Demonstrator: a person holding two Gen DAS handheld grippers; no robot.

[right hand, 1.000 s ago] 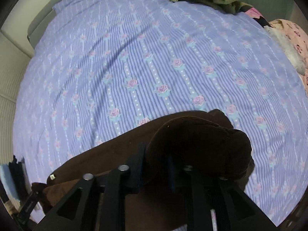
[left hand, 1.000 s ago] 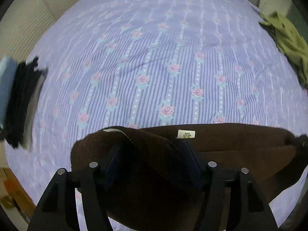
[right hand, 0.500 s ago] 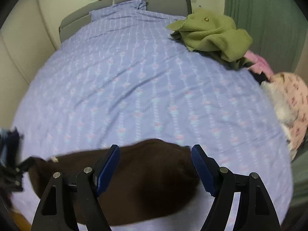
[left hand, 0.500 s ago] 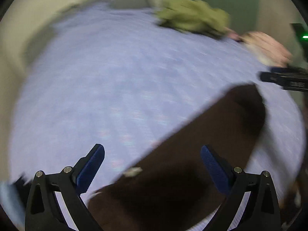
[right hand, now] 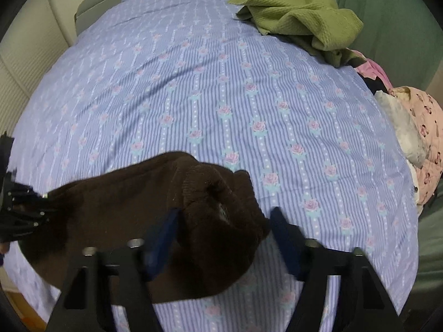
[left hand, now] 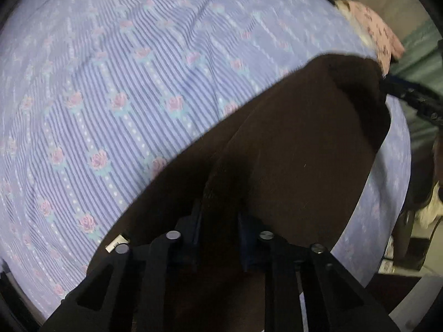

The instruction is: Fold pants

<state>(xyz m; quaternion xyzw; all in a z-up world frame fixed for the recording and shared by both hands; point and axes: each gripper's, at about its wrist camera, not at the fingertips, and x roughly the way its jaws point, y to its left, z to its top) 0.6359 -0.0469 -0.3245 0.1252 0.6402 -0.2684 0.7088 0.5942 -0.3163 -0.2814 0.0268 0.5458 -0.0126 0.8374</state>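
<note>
— Between the fingers of the left claw [left hand: 220,221]: a fold of the brown pants [left hand: 304,138], pinched tight. Pressed together on cloth, with hardly a gap.

— And ahead of that claw?

— Runs forward and off to the right as one long dark band, lying on the striped, rose-print bedsheet [left hand: 138,83]. Ends far right, close to the right claw [left hand: 415,102], seen there only as a dark, blurred bar.

— White label [left hand: 116,243]?

— Just left of the left claw, at the near edge of the cloth.

— Right claw [right hand: 224,229] through its own camera?

— Spread wide, gripping nothing. Bunched end of the pants [right hand: 124,207] humped up between the two blue pads [right hand: 163,232]. Left pad against the cloth. Right pad just beside the cloth's edge; too blurred to tell whether touching.

— Rest of the pants from there?

— Trails away to the left, flat on the sheet, as far as the left claw [right hand: 16,213] at the far left rim of the view.

— Farther out?

— Open bedsheet [right hand: 221,83] straight ahead. Far ahead and to the right, a crumpled green knit garment [right hand: 299,13]. Well to the right, at the bed's edge, a pink floral garment [right hand: 423,138] in a heap.
</note>
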